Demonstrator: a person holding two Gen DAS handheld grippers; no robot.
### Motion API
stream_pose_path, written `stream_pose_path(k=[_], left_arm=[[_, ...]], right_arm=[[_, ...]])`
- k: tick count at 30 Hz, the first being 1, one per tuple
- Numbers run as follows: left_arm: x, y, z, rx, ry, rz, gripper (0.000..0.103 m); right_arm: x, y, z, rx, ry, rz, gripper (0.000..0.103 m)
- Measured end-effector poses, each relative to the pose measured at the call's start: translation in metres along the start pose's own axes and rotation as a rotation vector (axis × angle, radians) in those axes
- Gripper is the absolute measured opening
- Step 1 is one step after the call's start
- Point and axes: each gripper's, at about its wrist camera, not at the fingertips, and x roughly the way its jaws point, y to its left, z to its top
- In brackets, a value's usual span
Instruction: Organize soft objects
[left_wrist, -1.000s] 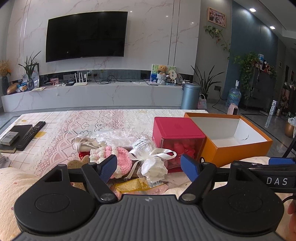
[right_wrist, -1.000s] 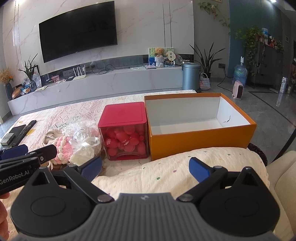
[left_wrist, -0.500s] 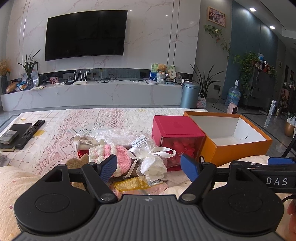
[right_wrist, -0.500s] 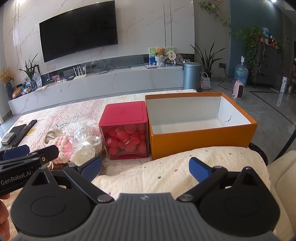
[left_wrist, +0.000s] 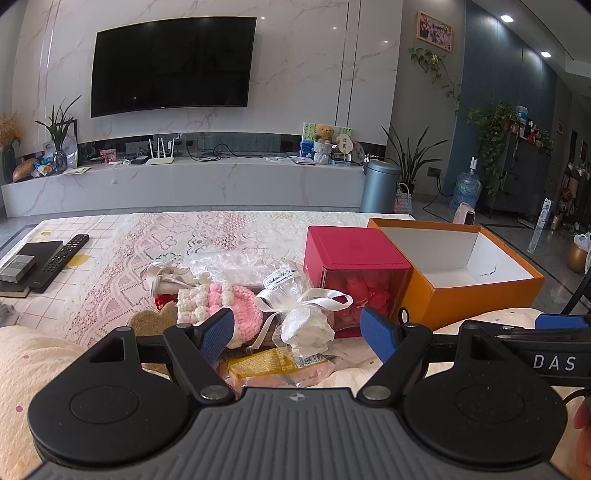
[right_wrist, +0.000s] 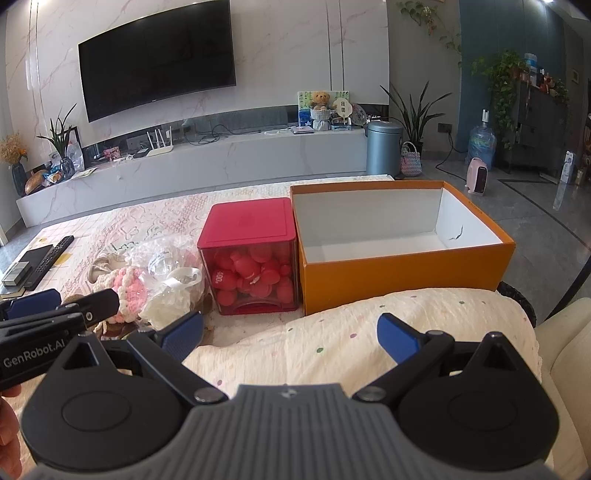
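A heap of soft things lies on the lace-covered table: a pink and white crocheted piece (left_wrist: 218, 301), a clear bag with a white ribbon and white stuffing (left_wrist: 303, 314), a crumpled clear plastic bag (left_wrist: 229, 264) and a yellow packet (left_wrist: 266, 363). My left gripper (left_wrist: 297, 334) stands open just short of the heap, nothing between its blue pads. In the right wrist view the crocheted piece (right_wrist: 129, 288) and white bag (right_wrist: 170, 302) lie at the left. My right gripper (right_wrist: 291, 336) hangs open over a dotted cream cushion (right_wrist: 351, 332). An open orange box (right_wrist: 406, 273) stands empty.
A red-lidded clear box (right_wrist: 251, 266) of red balls sits between the heap and the orange box. A remote (left_wrist: 59, 262) and a dark book lie at the table's far left. A TV wall and marble shelf stand behind. A hand edge (right_wrist: 7, 435) shows at lower left.
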Motion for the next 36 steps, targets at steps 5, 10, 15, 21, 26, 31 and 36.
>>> stream_pose_path(k=[5,10,15,21,26,31,36], left_arm=[[0.0003,0.0006,-0.0003,0.000,0.003,-0.001,0.092],[0.0003,0.0009,-0.0006,-0.001,0.004,-0.002,0.092],[0.0004,0.0009,-0.0005,0.000,0.004,-0.001,0.092],[0.0007,0.0012,-0.0011,0.001,0.004,-0.003,0.092],[0.0012,0.0008,-0.0016,0.002,0.005,-0.003,0.092],[0.0018,0.0004,-0.0033,0.003,0.009,-0.004,0.092],[0.0036,0.0020,-0.0040,0.003,0.024,-0.008,0.090]], right_arm=[[0.0005,-0.0005,-0.0003,0.002,0.004,-0.002,0.099],[0.0017,-0.0011,-0.0003,0.003,0.007,-0.003,0.099],[0.0038,-0.0012,-0.0016,0.007,0.014,-0.003,0.099],[0.0040,-0.0012,-0.0016,0.007,0.014,-0.003,0.099],[0.0049,-0.0017,-0.0020,0.010,0.017,-0.003,0.099],[0.0061,-0.0014,-0.0026,0.007,0.022,-0.005,0.099],[0.0084,-0.0002,-0.0030,0.004,0.034,-0.009,0.099]])
